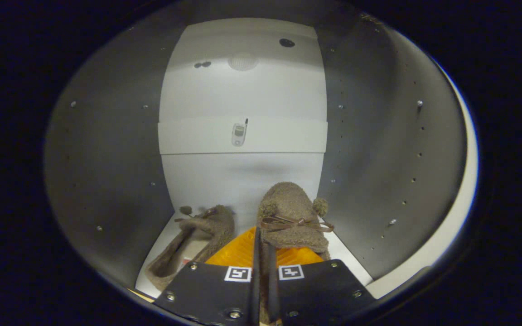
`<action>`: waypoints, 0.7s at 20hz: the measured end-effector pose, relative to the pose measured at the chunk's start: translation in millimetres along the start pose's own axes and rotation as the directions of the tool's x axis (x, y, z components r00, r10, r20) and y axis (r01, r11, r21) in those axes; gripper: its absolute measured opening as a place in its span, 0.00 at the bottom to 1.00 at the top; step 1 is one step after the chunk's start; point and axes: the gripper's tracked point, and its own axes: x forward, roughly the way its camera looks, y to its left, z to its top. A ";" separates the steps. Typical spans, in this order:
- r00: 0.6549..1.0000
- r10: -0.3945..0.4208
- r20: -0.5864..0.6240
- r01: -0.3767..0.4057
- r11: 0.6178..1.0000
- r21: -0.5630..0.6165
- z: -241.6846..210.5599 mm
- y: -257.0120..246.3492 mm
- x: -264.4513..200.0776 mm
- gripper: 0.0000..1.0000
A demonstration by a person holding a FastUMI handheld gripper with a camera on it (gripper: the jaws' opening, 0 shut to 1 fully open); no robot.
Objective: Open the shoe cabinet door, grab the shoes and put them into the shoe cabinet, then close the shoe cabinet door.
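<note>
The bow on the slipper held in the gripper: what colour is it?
Brown, a thin ribbon bow on the tan fuzzy slipper; gripper view shows it best.

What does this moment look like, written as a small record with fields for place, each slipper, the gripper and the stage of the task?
place: inside the white shoe cabinet, door open
held slipper: fuzzy brown slipper with bow and pompoms, gripped at its heel rim, toe toward the back wall
other slipper: matching slipper lying on the cabinet floor, to the left
hand-held gripper: fingers nearly together, pinching the held slipper
stage: second slipper not yet released; door not yet closed
</note>
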 end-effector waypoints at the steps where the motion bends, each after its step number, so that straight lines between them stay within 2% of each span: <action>1: 1.000 0.001 -0.012 -0.001 1.000 0.003 -3.3 0.1 9.3 0.08; 7: 0.997 0.000 -0.077 0.001 1.000 0.024 -18.2 -4.7 45.8 0.08; 11: 0.994 0.007 -0.109 -0.003 0.999 0.044 -24.5 -4.6 50.0 0.08; 12: 0.993 0.007 -0.114 -0.002 0.999 0.043 -25.7 -4.4 49.6 0.12; 14: 0.993 0.004 -0.121 0.001 0.999 0.042 -26.4 -4.9 46.9 0.12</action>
